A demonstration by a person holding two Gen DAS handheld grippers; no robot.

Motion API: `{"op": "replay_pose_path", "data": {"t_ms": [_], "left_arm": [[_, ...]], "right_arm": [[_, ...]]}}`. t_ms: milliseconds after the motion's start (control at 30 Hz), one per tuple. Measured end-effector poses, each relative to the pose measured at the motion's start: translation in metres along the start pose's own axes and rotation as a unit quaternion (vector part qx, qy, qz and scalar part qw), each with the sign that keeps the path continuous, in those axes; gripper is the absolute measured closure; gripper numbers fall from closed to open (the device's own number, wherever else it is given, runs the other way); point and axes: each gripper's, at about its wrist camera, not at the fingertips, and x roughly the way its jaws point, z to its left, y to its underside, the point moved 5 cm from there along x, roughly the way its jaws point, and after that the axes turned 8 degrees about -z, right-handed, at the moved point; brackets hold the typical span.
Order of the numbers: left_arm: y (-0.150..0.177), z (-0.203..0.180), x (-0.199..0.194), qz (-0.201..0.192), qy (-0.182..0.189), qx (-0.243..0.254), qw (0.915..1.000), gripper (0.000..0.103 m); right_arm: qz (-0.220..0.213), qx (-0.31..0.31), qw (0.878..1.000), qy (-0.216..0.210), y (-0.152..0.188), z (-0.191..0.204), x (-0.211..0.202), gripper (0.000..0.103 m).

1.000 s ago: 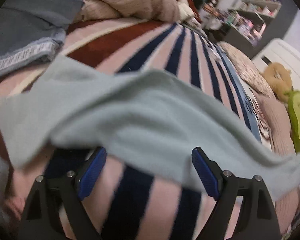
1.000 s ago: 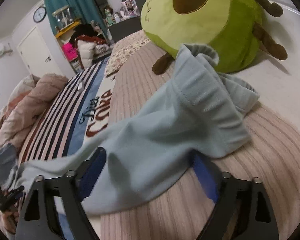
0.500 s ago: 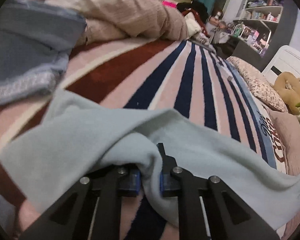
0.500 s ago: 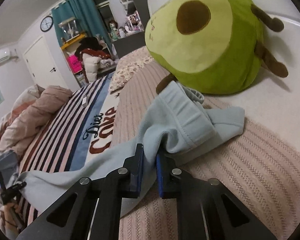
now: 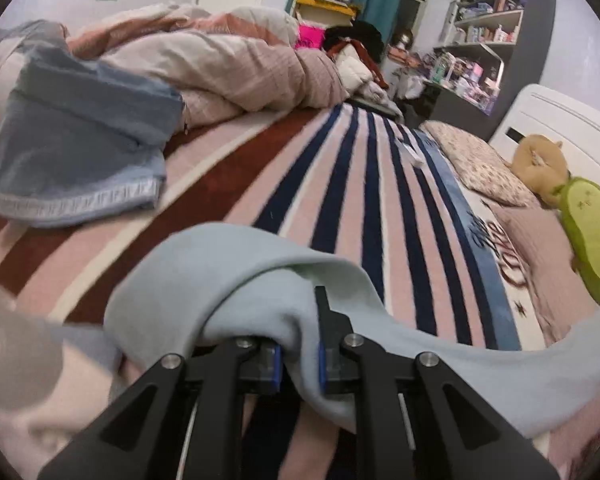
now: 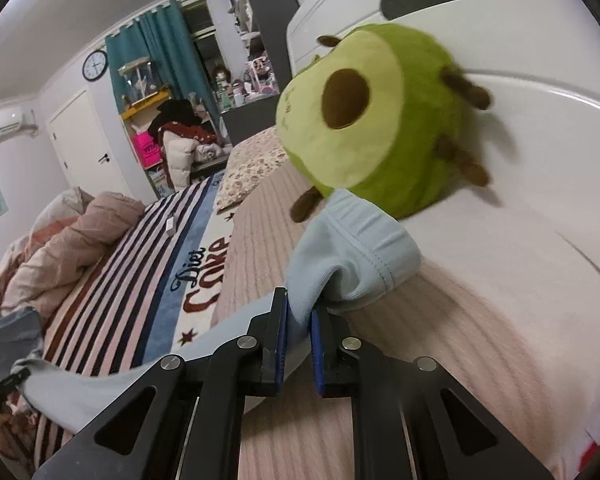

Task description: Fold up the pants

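Pale blue pants [image 5: 236,268] lie stretched along the bed [image 5: 340,168], over the striped blanket [image 6: 112,276] and onto the ribbed pink cover [image 6: 440,340]. The left tongs [image 5: 298,354] are pinched tight on a bunch of cloth at the leg end, and the right tongs [image 6: 299,320] are clamped on fabric just below the elastic waistband [image 6: 364,240], which sits right beside the green avocado plush [image 6: 372,120].

To my eye this is the grasp-and-lift step, the fold itself not yet made: both ends are held and the middle sags between them.

Their long axis runs down the bed's length, waistband pointing toward the headboard [image 6: 480,52] and pillows, leg end toward the heaped pink quilt [image 5: 228,68] and the folded blue towel [image 5: 80,152].

Next, I'd judge, one end must be carried over to meet the other, keeping the cloth taut and edges aligned, with the waistband kept off the plush.
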Motion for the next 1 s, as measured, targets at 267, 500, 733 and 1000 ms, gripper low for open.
{"op": "replay_pose_path", "data": {"t_ms": [267,500,733,1000], "left_arm": [[0.048,0.015,0.005,0.055,-0.053,0.042,0.9962,0.051],[0.021,0.031,-0.007,0.004,-0.106,0.034,0.9937,0.049],[0.001,0.034,-0.024,-0.032,-0.159,0.055,0.9853,0.030],[-0.006,0.034,-0.066,-0.065,-0.130,0.042,0.9885,0.022]], "right_arm": [[0.043,0.024,0.999,0.009,0.035,-0.022,-0.028,0.095],[0.062,0.026,0.997,0.026,0.045,-0.034,-0.017,0.044],[0.031,0.003,0.998,0.049,0.039,-0.033,-0.003,0.056],[-0.006,-0.077,0.997,-0.012,0.021,0.033,-0.016,0.101]]}}
